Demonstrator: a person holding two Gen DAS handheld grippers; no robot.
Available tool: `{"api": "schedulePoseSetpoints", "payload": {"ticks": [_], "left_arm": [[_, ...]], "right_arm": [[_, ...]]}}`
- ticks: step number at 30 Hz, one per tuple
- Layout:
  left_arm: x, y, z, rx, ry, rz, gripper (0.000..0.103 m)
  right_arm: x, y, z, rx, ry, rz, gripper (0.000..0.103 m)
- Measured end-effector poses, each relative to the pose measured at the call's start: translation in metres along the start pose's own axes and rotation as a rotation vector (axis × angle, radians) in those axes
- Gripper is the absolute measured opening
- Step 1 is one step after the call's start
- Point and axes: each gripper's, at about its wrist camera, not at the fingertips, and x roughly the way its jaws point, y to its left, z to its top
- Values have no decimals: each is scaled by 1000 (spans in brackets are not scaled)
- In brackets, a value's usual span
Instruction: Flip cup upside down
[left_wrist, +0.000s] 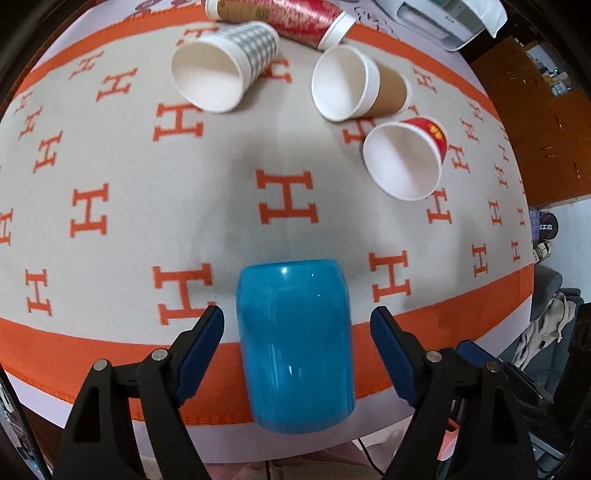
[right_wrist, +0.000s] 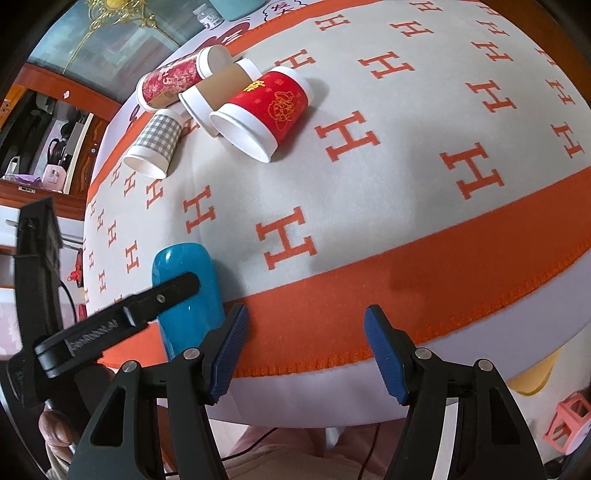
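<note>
Left wrist view, nearest first: left gripper (left_wrist: 297, 330) spread wide, blue pads either side of the blue cup (left_wrist: 295, 343), neither pad touching it. Cup sits at the near edge of the table (left_wrist: 110, 229), on the orange border of the H-patterned cloth (left_wrist: 280, 199). Its long axis runs straight ahead between the fingers, so closing the jaws would squeeze across its width. Cannot tell which end is the mouth; the far end reads as a closed, rounded face, the near end is not shown.

Right wrist view: right gripper (right_wrist: 303, 349) also wide open, holding nothing, over the near edge, to the right of the cup. Left gripper is clearly the nearer one; one black finger of it crosses in front of the cup and hides part of it.

Farther back, toward the far edge, paper cups lie on their sides: checked cup (left_wrist: 225, 66), brown cup (left_wrist: 360, 85), red cup (left_wrist: 406, 155), and a floral tube (left_wrist: 280, 16) partly cut off at the top.

Judgement: grasp comes next, then rotation.
</note>
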Motion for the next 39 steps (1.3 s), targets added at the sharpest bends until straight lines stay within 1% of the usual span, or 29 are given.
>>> {"api": "schedulePoseSetpoints", "payload": {"ticks": [5, 9, 10, 14, 16, 19, 23, 28, 33, 39], "left_arm": [[-22, 1, -2, 23, -46, 15, 80], [-43, 6, -7, 53, -93, 46, 80], [-49, 14, -10, 59, -101, 47, 80], [-64, 28, -18, 77, -134, 98, 80], [-68, 35, -22, 77, -143, 112, 81], [-71, 48, -26, 69, -143, 128, 87], [-68, 62, -29, 53, -133, 152, 87], [-62, 80, -30, 21, -109, 147, 87], [-55, 94, -29, 5, -82, 149, 87], [-49, 110, -24, -15, -65, 148, 87]], "right_arm": [[-5, 12, 0, -27, -1, 14, 67], [-8, 22, 1, -47, 2, 36, 67], [-8, 25, 1, -52, 4, 41, 67], [-6, 37, 2, -73, 23, 66, 67], [-6, 43, 2, -86, 30, 79, 67], [-4, 51, 3, -100, 51, 108, 67], [4, 62, 4, -112, 88, 146, 68], [21, 73, 11, -124, 144, 182, 70], [44, 82, 23, -135, 187, 177, 72], [68, 93, 36, -148, 253, 211, 72]]}}
